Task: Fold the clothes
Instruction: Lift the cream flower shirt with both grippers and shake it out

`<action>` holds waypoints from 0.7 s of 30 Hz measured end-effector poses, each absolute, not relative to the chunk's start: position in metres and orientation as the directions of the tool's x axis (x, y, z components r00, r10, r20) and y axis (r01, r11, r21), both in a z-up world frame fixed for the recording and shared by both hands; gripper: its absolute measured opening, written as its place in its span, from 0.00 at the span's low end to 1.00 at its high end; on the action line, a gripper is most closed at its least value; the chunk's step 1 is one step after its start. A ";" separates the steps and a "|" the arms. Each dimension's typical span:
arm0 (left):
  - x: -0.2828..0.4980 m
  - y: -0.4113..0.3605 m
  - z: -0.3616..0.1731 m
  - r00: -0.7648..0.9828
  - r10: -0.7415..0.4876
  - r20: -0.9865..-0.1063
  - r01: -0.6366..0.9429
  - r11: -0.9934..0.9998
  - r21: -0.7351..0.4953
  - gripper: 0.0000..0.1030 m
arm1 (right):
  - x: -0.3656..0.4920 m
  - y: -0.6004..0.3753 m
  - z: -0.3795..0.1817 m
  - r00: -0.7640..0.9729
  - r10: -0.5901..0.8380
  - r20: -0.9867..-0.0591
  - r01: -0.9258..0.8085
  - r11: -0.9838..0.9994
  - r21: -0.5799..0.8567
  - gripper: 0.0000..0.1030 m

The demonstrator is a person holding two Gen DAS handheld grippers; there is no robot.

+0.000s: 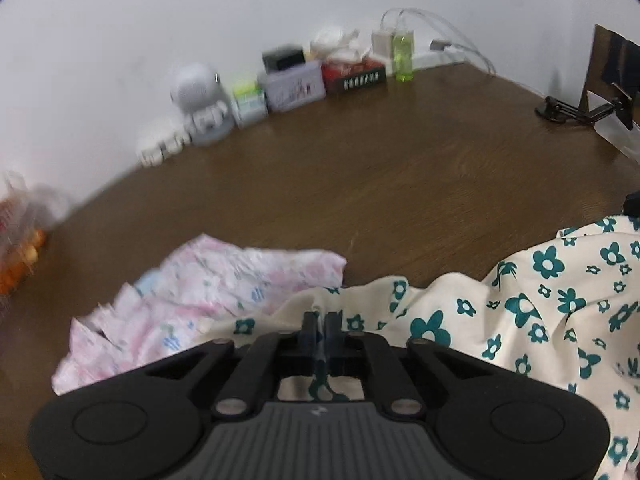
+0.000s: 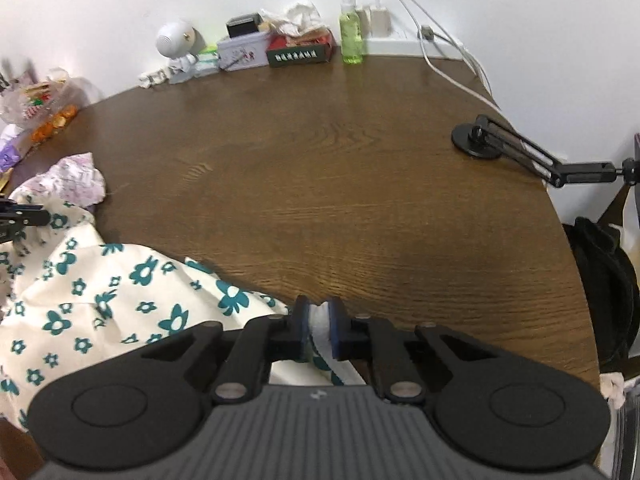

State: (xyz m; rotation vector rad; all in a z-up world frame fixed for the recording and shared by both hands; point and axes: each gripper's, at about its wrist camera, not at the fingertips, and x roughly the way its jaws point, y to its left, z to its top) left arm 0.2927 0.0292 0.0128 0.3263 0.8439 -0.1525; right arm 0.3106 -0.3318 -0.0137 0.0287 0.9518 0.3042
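Observation:
A cream garment with teal flowers (image 1: 520, 304) lies crumpled on the brown table (image 1: 360, 184). My left gripper (image 1: 320, 320) is shut on its left edge, with a thin fold of the cloth pinched between the pads. In the right wrist view the same flowered garment (image 2: 100, 300) spreads to the left. My right gripper (image 2: 319, 314) is shut on the garment's right edge, and white cloth shows between its pads. The other gripper's black tip (image 2: 20, 218) reaches in at the left edge, over the cloth.
A pink patterned garment (image 1: 192, 304) lies crumpled left of the flowered one. Boxes, a white round gadget (image 2: 172, 40), a green bottle (image 2: 351, 36) and cables line the wall. A black stand (image 2: 476, 140) sits at the right edge. A snack bag (image 2: 44, 108) lies far left.

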 end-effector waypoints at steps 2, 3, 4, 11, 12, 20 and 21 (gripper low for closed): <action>0.281 0.029 0.020 0.688 -0.023 -0.725 0.266 0.938 0.222 0.02 | 0.303 -0.334 -0.007 0.556 0.290 -0.779 -0.262 0.951 0.166 0.08; 0.274 0.028 0.026 0.702 -0.038 -0.711 0.272 0.937 0.218 0.02 | 0.298 -0.335 -0.004 0.561 0.303 -0.770 -0.270 0.947 0.175 0.08; 0.269 0.028 0.031 0.715 -0.051 -0.698 0.276 0.937 0.214 0.02 | 0.294 -0.335 -0.001 0.566 0.313 -0.762 -0.277 0.943 0.182 0.08; 0.303 0.024 0.077 0.786 -0.045 -0.616 0.217 0.954 0.208 0.02 | 0.336 -0.342 0.018 0.618 0.280 -0.735 -0.237 0.957 0.166 0.08; 0.311 0.021 0.091 0.805 -0.041 -0.592 0.207 0.954 0.215 0.02 | 0.347 -0.341 0.026 0.638 0.271 -0.721 -0.226 0.961 0.161 0.08; 0.261 0.009 0.252 0.995 -0.023 -0.093 0.048 0.960 0.276 0.02 | 0.365 -0.339 0.186 0.898 0.225 -0.378 -0.197 0.974 0.110 0.07; 0.247 0.007 0.258 0.998 -0.023 -0.063 0.041 0.954 0.298 0.02 | 0.360 -0.341 0.197 0.907 0.228 -0.354 -0.203 0.973 0.108 0.07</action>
